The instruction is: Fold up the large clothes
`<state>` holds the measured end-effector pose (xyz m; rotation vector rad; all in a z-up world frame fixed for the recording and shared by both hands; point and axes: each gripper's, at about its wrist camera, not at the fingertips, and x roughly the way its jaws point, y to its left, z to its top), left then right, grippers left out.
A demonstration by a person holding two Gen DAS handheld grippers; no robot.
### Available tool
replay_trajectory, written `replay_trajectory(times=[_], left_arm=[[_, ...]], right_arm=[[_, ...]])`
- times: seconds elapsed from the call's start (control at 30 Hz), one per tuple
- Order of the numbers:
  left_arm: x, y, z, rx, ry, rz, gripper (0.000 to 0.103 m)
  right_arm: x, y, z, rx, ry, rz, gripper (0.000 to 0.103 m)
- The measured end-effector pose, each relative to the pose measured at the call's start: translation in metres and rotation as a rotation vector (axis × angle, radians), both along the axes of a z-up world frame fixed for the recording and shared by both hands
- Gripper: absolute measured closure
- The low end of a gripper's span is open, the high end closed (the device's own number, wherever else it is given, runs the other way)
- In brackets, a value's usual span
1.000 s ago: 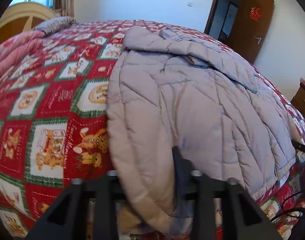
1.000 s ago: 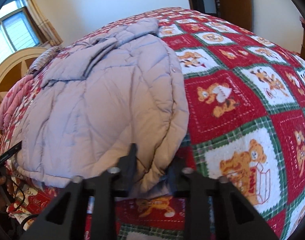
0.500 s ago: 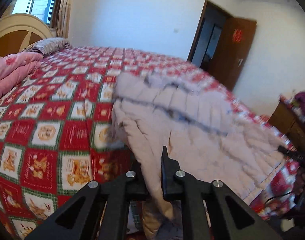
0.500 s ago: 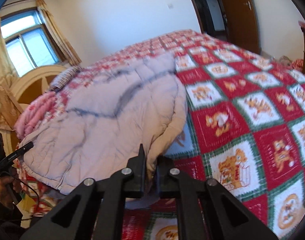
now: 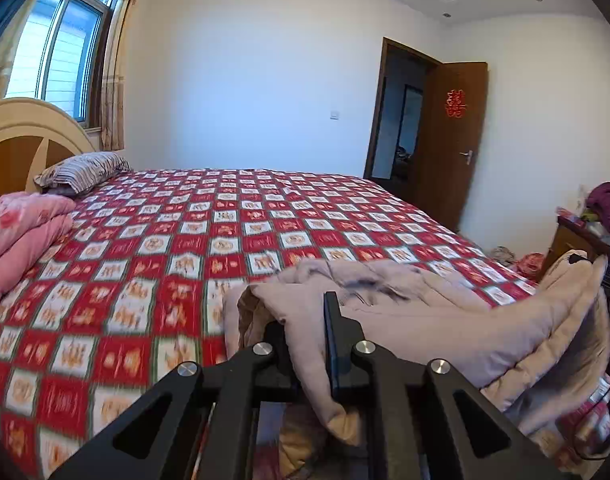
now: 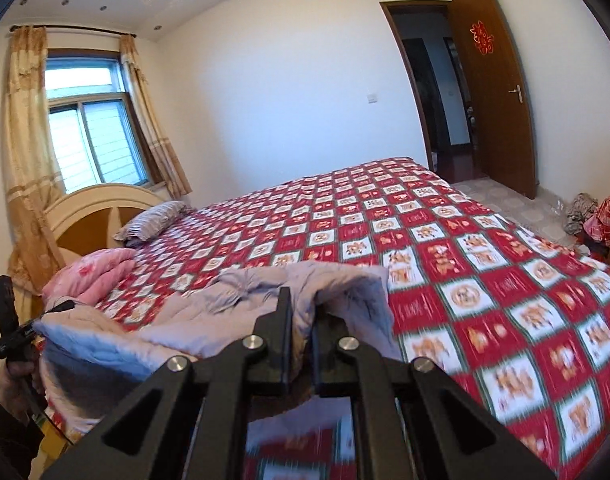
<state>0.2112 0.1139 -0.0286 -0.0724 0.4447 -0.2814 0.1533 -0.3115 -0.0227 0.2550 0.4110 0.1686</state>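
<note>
A pale lilac quilted jacket (image 5: 425, 320) hangs lifted off the near edge of the bed, stretched between my two grippers. In the left wrist view my left gripper (image 5: 305, 320) pinches a thick fold of its hem; the jaws are opening slightly, with the fabric still pressed between them. The right gripper (image 6: 301, 314) is shut on the other end of the jacket (image 6: 185, 332), whose cloth bunches up around the fingers. Its far part drapes back onto the red checked bedspread (image 6: 465, 264). The jacket's lower part is hidden under the gripper frames.
The wide bed (image 5: 185, 240) stretches ahead. A pink quilt (image 5: 17, 224), striped pillow (image 5: 81, 172) and headboard (image 5: 21, 140) are at the left. An open brown door (image 5: 453, 140) and a wooden cabinet (image 5: 573, 240) stand at the right. A hand (image 6: 13, 376) shows at the left edge.
Both grippers rose and tipped up toward level, lifting the jacket's near edge off the bed. The jacket, lying spread out before, now hangs bunched between them. Both jaws closed tighter on the fabric.
</note>
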Motion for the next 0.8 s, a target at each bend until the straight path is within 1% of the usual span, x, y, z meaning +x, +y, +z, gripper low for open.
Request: replay_trajectory(times=[0.03, 0.07, 0.13, 0.17, 0.2, 0.27, 0.33, 0.37, 0.43, 0.47, 0.5, 0.53, 0.57, 0.6, 0.63, 0.67, 0.7, 0.77, 0.8], left_arm=[[0.02, -0.004, -0.002, 0.012, 0.014, 0.008, 0.089], [0.036, -0.006, -0.004, 0.008, 0.034, 0.016, 0.089], [0.073, -0.006, -0.007, -0.042, 0.09, 0.037, 0.087], [0.087, -0.005, -0.008, -0.054, 0.105, 0.051, 0.087], [0.098, -0.005, -0.01, -0.062, 0.115, 0.073, 0.085], [0.135, -0.006, -0.017, -0.06, 0.148, 0.128, 0.081], [0.166, -0.006, -0.029, -0.073, 0.187, 0.15, 0.069], [0.178, -0.005, -0.036, -0.089, 0.212, 0.158, 0.066], [0.205, -0.002, -0.051, -0.113, 0.27, 0.174, 0.05], [0.214, -0.001, -0.057, -0.125, 0.287, 0.188, 0.047], [0.222, 0.002, -0.062, -0.143, 0.303, 0.203, 0.038], [0.23, 0.004, -0.067, -0.166, 0.318, 0.213, 0.022], [0.235, 0.005, -0.069, -0.185, 0.324, 0.217, 0.015], [0.237, 0.005, -0.07, -0.188, 0.313, 0.224, 0.007], [0.236, 0.001, -0.067, -0.154, 0.288, 0.243, 0.004], [0.235, -0.002, -0.063, -0.1, 0.258, 0.265, 0.003], [0.233, -0.007, -0.059, -0.048, 0.235, 0.28, 0.002], [0.23, -0.012, -0.053, 0.016, 0.187, 0.308, 0.001], [0.222, -0.018, -0.049, 0.063, 0.16, 0.331, 0.001]], right_arm=[[0.018, 0.002, -0.001, 0.007, 0.012, -0.005, 0.094], [0.032, 0.003, -0.002, 0.009, 0.022, -0.011, 0.094], [0.068, 0.004, -0.004, 0.014, 0.044, -0.027, 0.093], [0.086, 0.003, -0.005, 0.019, 0.058, -0.039, 0.094], [0.104, 0.002, -0.008, 0.016, 0.073, -0.052, 0.094], [0.138, -0.002, -0.014, 0.014, 0.094, -0.088, 0.093], [0.163, -0.003, -0.021, -0.016, 0.114, -0.123, 0.093], [0.177, -0.004, -0.026, -0.013, 0.124, -0.146, 0.093], [0.21, -0.01, -0.039, 0.002, 0.15, -0.205, 0.092], [0.225, -0.013, -0.046, 0.01, 0.17, -0.212, 0.089], [0.239, -0.015, -0.052, 0.017, 0.189, -0.214, 0.078], [0.25, -0.015, -0.057, 0.021, 0.204, -0.22, 0.071], [0.259, -0.016, -0.061, 0.021, 0.212, -0.234, 0.049], [0.265, -0.016, -0.063, 0.011, 0.205, -0.254, 0.03], [0.268, -0.016, -0.064, 0.003, 0.187, -0.268, 0.027], [0.27, -0.015, -0.064, -0.001, 0.18, -0.271, 0.026], [0.271, -0.013, -0.064, -0.012, 0.18, -0.269, 0.026], [0.267, -0.005, -0.062, -0.039, 0.172, -0.263, 0.026], [0.26, 0.002, -0.061, -0.058, 0.166, -0.25, 0.026]])
